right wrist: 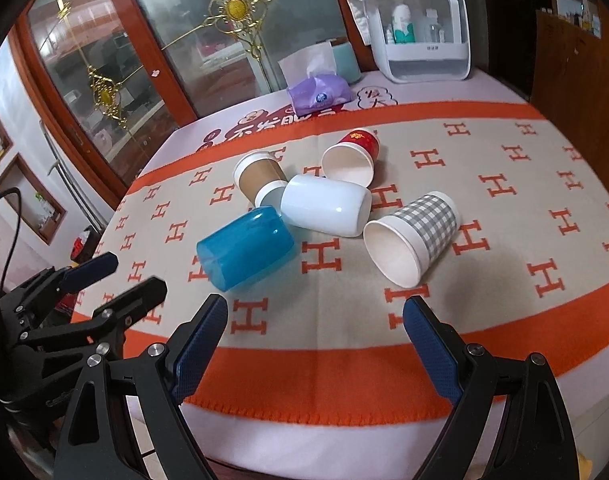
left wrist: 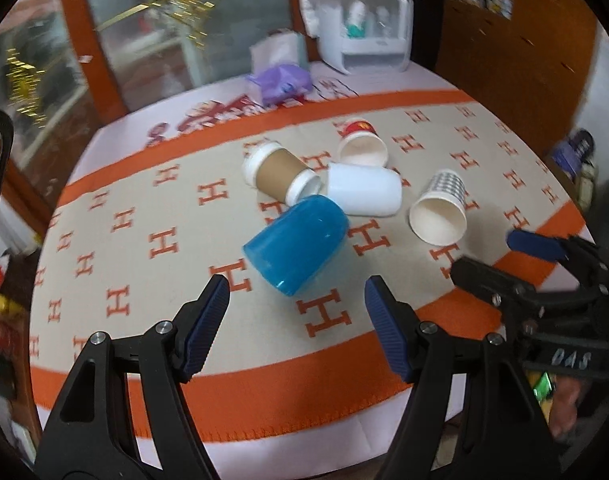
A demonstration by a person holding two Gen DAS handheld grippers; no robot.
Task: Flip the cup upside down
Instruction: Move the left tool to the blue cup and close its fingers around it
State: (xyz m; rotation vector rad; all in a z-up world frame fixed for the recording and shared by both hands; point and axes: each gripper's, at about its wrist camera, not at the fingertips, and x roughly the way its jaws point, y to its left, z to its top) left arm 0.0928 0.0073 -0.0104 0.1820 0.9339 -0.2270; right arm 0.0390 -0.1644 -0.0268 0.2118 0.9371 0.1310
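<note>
1. Fingers first: our left gripper point(left wrist: 296, 300) has its blue-padded fingers point(left wrist: 210, 320) spread wide apart with nothing between them, hovering over the near part of the cloth.
2. Same deal with our right gripper point(right wrist: 316, 326): pads apart, holding nothing, hanging above the near orange border.
3. Each gripper shows up in the other's camera too. The right one sits at the right edge of the left wrist view, and the left one sits at the lower left of the right wrist view, both with jaws parted.
4. Closest to the left gripper is the blue plastic cup point(left wrist: 296, 242), lying on its side, open end pointing toward us. It's just beyond the fingertips, not touching them.
5. Right behind it we've got a white cup point(right wrist: 326, 210) on its side, touching or nearly touching the blue one.
6. Tucked next to the white cup is a brown-sleeved paper coffee cup point(left wrist: 280, 174), also tipped over.
7. A red paper cup point(right wrist: 350, 158) lies further back, mouth facing us.
8. A grey checked paper cup point(right wrist: 414, 234) lies off to the right, a bit apart from the pile, straight ahead of the right gripper.
9. Everything rests on an orange and beige blanket with H marks point(right wrist: 504, 264).
10. Further back: a purple tissue pack point(right wrist: 318, 96) and a white storage box with bottles point(right wrist: 418, 28).
</note>
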